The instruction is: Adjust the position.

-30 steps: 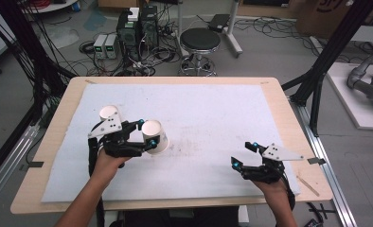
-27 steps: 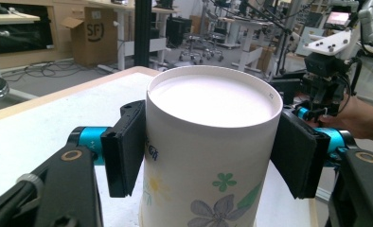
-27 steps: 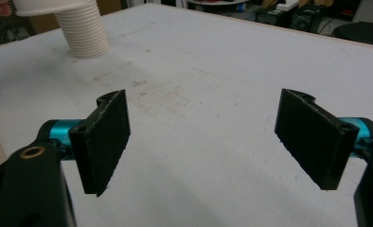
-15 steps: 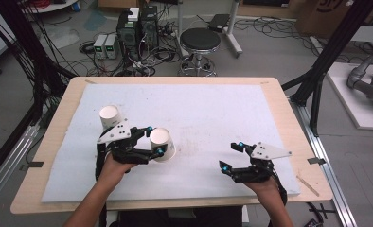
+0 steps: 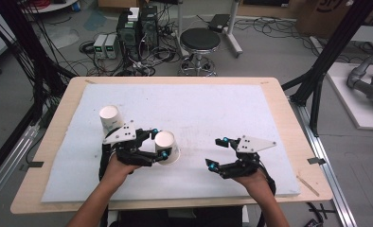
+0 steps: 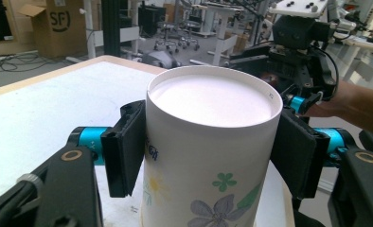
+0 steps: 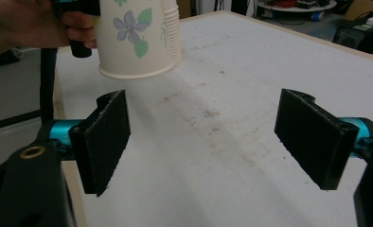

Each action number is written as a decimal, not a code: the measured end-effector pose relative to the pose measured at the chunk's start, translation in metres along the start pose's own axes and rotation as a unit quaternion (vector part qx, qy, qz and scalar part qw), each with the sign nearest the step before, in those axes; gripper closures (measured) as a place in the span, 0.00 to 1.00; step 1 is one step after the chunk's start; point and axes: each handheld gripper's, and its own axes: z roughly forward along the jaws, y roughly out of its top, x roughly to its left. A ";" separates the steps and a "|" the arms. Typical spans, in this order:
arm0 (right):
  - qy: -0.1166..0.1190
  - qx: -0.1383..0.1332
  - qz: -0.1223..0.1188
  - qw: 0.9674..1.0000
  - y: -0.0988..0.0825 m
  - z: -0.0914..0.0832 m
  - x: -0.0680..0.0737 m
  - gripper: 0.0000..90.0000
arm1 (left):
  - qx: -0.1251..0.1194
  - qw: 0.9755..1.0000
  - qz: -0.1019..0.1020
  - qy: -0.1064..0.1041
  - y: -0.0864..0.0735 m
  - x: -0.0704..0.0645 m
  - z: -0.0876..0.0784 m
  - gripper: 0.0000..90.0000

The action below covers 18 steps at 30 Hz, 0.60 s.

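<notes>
A white paper cup [image 5: 168,143] with a flower print stands base-up between the pads of my left gripper [image 5: 160,143], which is shut on its sides. In the left gripper view the cup [image 6: 208,142] sits between both black pads of my left gripper [image 6: 208,158]. The right gripper view shows the cup [image 7: 137,38] rim-down, hanging just above the table. My right gripper [image 5: 216,153] is open to the right of the cup, nothing between its pads [image 7: 104,142]. A second white cup [image 5: 110,117] stands base-up on the table behind the left gripper.
A white foam mat [image 5: 199,109] covers the wooden table [image 5: 288,118]. A stool [image 5: 200,40], electronics boxes and cables lie on the floor beyond the far edge. Black frame legs [image 5: 317,80] stand at the table's right and left.
My right gripper has moved left toward the held cup. The left gripper with the cup has shifted slightly right and nearer, uncovering the second cup behind it.
</notes>
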 end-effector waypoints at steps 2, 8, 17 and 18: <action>0.008 0.001 -0.004 1.000 0.002 0.004 0.001 0.22 | 0.002 1.000 0.001 -0.005 0.000 -0.001 0.001 0.37; 0.028 0.007 -0.012 1.000 0.006 0.015 0.002 0.22 | 0.007 1.000 0.002 -0.016 -0.002 -0.003 0.007 0.37; 0.049 0.009 -0.012 0.999 0.003 0.022 0.004 0.22 | 0.013 0.999 0.008 -0.033 -0.003 -0.008 0.018 0.37; 0.049 0.009 -0.013 0.999 0.002 0.023 0.004 0.22 | 0.012 0.999 0.008 -0.033 -0.003 -0.008 0.019 0.37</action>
